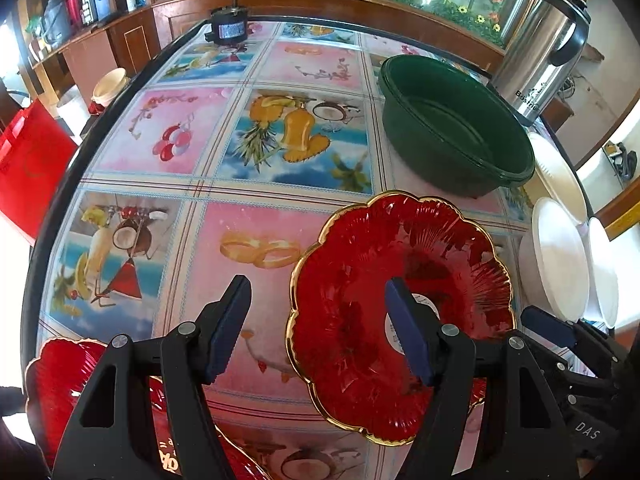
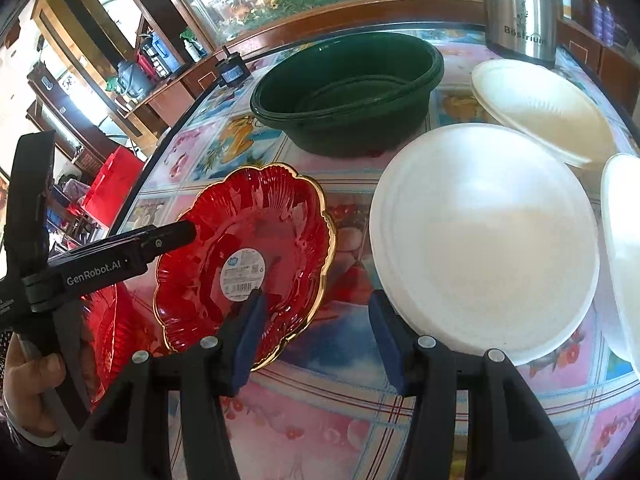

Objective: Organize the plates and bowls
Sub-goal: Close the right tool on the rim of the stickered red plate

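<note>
A second red glass plate [image 1: 60, 376] lies under the left gripper's [image 1: 316, 328] outer finger; its jaws stand wide open, empty, the inner finger over the scalloped, gold-rimmed red glass plate [image 1: 400, 312]. The right gripper [image 2: 316, 340], equally open and empty, straddles the gap between that plate and the round white foam plate [image 2: 484, 240]. Judged step: choosing a first plate; next, close on one rim for stacking.

A second red plate [image 1: 60, 380] sat half hidden behind the left gripper's arms at the lower left, while a white plate [image 2: 624, 256] ran off the right edge.
</note>
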The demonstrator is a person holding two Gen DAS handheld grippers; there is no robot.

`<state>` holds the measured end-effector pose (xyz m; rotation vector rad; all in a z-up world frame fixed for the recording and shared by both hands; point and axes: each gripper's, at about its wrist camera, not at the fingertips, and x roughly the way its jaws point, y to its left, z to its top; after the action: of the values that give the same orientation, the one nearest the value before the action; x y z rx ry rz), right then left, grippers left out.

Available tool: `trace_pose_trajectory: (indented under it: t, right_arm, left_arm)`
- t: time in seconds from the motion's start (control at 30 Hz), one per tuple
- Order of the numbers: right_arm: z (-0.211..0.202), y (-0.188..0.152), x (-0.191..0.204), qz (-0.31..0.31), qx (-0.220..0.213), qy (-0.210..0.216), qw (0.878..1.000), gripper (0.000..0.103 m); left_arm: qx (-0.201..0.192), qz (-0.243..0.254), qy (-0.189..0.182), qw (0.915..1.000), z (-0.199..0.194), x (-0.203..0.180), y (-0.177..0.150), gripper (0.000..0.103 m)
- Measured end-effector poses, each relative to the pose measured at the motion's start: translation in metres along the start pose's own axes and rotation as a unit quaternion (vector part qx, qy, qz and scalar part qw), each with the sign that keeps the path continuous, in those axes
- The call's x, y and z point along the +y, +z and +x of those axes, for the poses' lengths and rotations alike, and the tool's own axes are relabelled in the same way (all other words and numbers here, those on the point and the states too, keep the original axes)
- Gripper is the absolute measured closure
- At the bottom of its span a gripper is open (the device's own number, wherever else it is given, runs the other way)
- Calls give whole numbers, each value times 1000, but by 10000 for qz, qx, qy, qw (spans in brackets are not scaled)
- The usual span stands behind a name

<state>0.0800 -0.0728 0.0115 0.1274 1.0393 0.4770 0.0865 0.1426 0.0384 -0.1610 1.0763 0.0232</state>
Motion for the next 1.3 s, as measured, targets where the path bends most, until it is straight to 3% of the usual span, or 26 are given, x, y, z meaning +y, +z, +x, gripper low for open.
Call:
trace_pose_trajectory:
  t: [0.67,1.03,1.17,1.3]
  right_arm:
    - [4,4,1,60,-28,69,10000,53]
    - [11,6,1,58,25,157,9999,82]
    - [10,5,2,3,37,134,9999,89]
    - [10,4,0,12,73,216,9997,93]
  left_arm:
    - [113,88,114,9998,9,6,0,33]
    - [183,144,152,9996,18,9,-1,34]
    - [201,186,197,9994,20,11,-2,75]
    - [174,331,207,9991,16,7,-4,87]
